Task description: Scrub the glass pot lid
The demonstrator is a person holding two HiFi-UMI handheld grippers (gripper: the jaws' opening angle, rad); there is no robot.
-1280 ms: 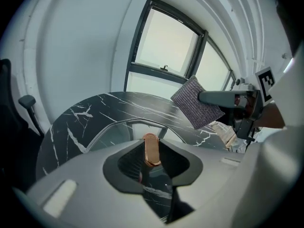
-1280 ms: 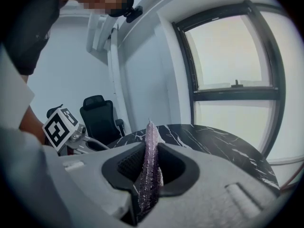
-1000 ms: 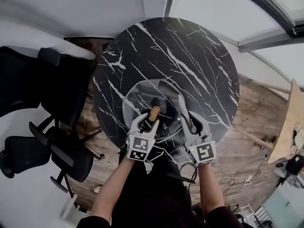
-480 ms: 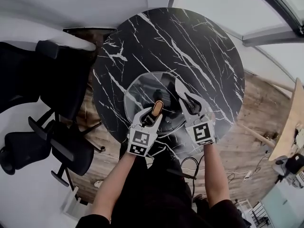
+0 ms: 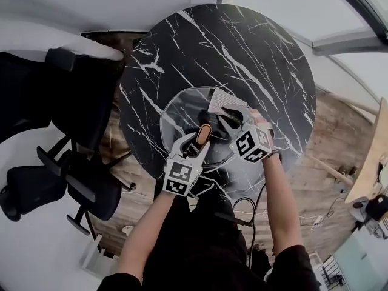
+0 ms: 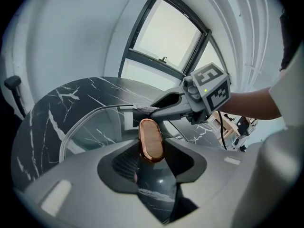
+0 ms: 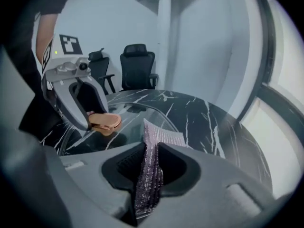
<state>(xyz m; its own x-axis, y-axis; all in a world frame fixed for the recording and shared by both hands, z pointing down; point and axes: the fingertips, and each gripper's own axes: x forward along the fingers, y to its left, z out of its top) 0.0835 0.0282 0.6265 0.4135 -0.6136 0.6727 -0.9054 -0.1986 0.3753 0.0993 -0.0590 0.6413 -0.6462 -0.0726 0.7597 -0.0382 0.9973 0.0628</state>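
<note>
Head view, my listing by size: round black marble table [image 5: 267, 59]; two black office chairs [image 5: 73, 102] at its left; glass pot lid [image 5: 179, 117] on the table's near part. My left gripper [image 5: 197, 143], jaws just closed in, pinches the lid's copper-coloured knob [image 5: 204, 133]. My right gripper [image 5: 227, 117], jaws clamped on a silvery scouring pad [image 5: 219, 100], holds it over the glass beside the knob.

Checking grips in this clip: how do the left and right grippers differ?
The left gripper clamps the lid's copper knob, and its fingers have just been closing. The right gripper pinches a silvery cloth. The left fingers stand wide round the knob, while the right fingers nearly meet on the thin cloth. Both reach over the glass lid.
</note>
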